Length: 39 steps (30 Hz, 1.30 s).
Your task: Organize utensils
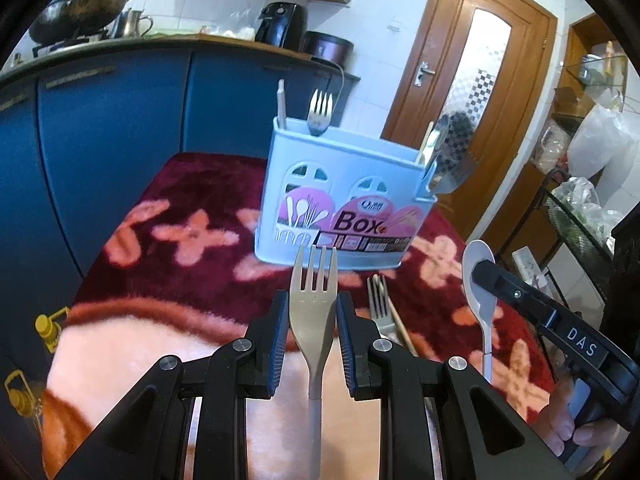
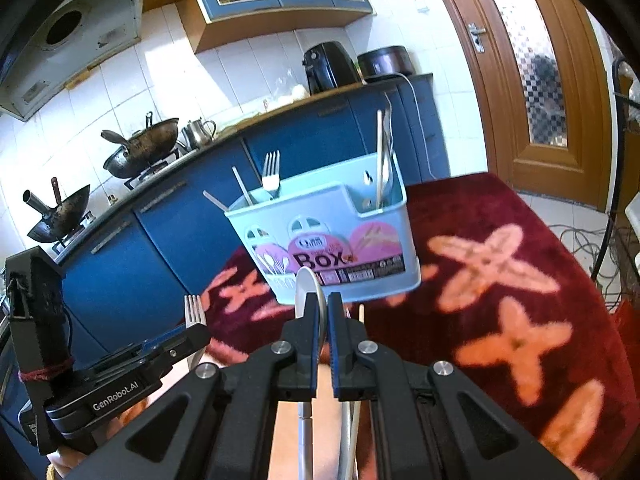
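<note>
Standing near the far edge of the red flowered cloth (image 1: 192, 184), the utensil box (image 1: 340, 200) is leaving open cloth to its right. Pointing down toward it, the left gripper (image 1: 313, 332) is clamping a beige fork (image 1: 313, 312), tines forward. Beside it, the right gripper (image 2: 319, 336) is pinching a white spoon (image 2: 307, 284) edge-on. Another fork (image 1: 378, 300) is lying on the cloth between them.

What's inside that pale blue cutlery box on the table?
Poking out of the box are a metal fork, two thin handles beside it, and, at the other end, upright pieces including a spoon. The walls hide their lower parts and anything shorter.
</note>
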Each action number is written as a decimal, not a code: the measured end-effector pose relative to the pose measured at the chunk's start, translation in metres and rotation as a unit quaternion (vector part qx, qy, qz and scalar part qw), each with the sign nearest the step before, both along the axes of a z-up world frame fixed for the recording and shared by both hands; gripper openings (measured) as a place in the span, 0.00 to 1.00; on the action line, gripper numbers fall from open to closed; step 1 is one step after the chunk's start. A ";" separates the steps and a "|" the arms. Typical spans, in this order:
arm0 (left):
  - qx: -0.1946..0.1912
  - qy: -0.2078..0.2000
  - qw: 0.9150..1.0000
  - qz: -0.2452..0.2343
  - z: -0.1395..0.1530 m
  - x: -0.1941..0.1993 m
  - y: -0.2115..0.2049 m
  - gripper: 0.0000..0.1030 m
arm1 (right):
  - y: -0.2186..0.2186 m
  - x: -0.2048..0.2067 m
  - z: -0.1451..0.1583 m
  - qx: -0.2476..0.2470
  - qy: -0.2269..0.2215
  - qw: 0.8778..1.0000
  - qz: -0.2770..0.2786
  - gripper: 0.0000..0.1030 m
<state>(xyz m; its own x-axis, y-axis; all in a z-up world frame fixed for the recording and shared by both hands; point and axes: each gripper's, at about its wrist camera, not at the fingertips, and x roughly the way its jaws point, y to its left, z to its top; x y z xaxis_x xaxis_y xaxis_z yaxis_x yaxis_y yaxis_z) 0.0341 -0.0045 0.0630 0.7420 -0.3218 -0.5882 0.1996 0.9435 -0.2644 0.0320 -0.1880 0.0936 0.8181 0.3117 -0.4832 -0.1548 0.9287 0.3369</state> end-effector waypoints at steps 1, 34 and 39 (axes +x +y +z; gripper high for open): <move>0.000 -0.003 1.000 -0.001 0.003 0.000 0.000 0.23 | 0.000 0.000 0.003 -0.001 -0.005 1.000 0.000 0.06; -0.021 0.152 0.988 -0.005 -0.062 0.052 0.007 0.14 | -0.012 0.007 -0.008 0.010 0.011 1.000 -0.002 0.06; -0.038 0.153 0.987 -0.010 -0.068 0.056 0.007 0.23 | -0.013 0.011 -0.015 0.013 0.020 1.000 -0.002 0.06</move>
